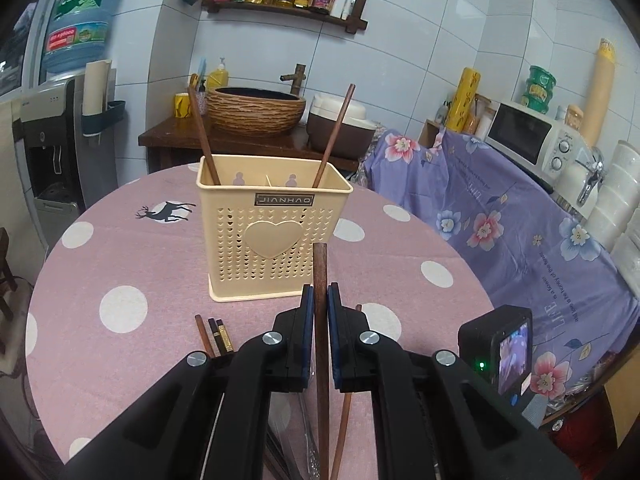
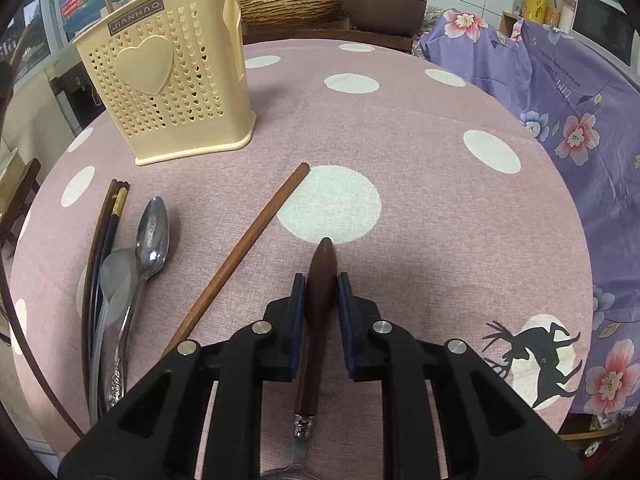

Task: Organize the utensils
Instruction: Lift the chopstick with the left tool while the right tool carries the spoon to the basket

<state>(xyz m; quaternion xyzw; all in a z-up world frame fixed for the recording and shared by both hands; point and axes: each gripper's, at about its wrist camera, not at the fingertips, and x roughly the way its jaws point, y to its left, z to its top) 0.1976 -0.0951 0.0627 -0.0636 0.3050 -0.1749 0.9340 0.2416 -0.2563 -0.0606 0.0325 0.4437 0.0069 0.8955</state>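
The holder (image 1: 274,236) stands on the table (image 1: 120,264), with one chopstick (image 1: 203,140) leaning in its left compartment and another (image 1: 334,136) in its right. In front of the holder, a chopstick (image 2: 240,248) lies slantwise on the table; to its left lie two spoons (image 2: 150,236) side by side, and left of those a bundle of chopsticks (image 2: 106,232). Behind the table sits a basin (image 1: 256,110), and a microwave (image 1: 532,140) stands to the right.
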